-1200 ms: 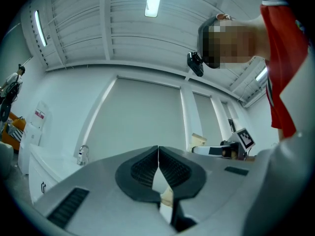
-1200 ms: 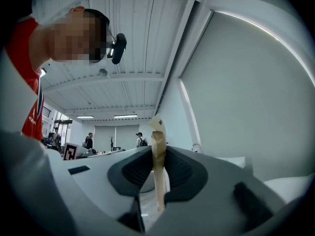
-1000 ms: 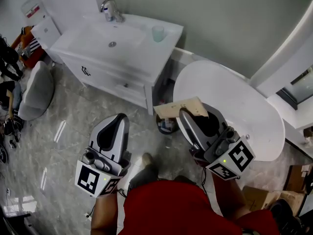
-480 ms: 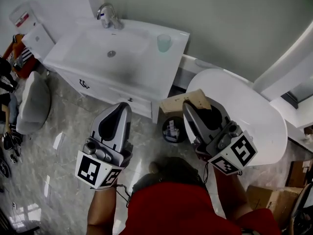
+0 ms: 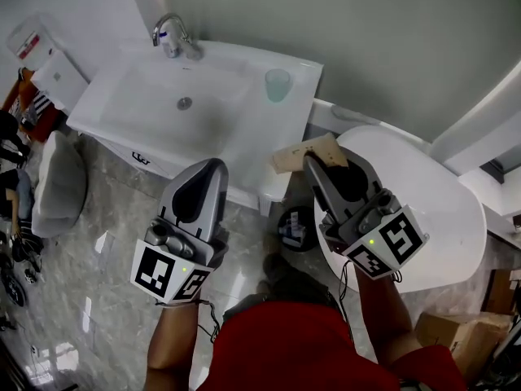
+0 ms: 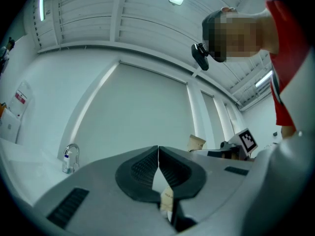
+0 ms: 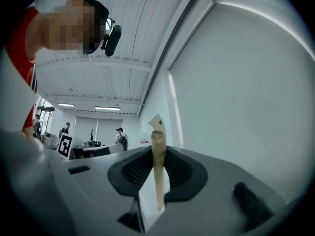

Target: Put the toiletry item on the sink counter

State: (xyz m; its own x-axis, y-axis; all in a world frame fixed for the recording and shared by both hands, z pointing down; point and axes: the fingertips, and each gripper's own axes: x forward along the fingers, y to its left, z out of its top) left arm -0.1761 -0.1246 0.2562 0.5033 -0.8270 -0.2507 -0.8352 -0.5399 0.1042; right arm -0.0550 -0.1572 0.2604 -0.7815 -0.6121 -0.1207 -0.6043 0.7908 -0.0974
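Note:
The toiletry item (image 5: 304, 153) is a flat tan packet, held edge-on and upright in my right gripper (image 5: 314, 164), which is shut on it. Seen along the jaws in the right gripper view, the packet (image 7: 158, 161) stands between the pads of the right gripper (image 7: 158, 154). It hangs over the gap between the white sink counter (image 5: 269, 133) and the round table. My left gripper (image 5: 213, 165) is shut and empty, just in front of the counter's front edge; its jaws (image 6: 158, 149) meet at the tips.
The counter carries a basin (image 5: 155, 104), a chrome faucet (image 5: 168, 35) at the back and a pale green cup (image 5: 278, 85) at its right end. A round white table (image 5: 431, 210) stands to the right, a small bin (image 5: 295, 226) on the floor below it.
The sink counter has drawn closer and lower in the head view as the person moved toward it. Both grippers now sit nearer its front edge, the packet still held.

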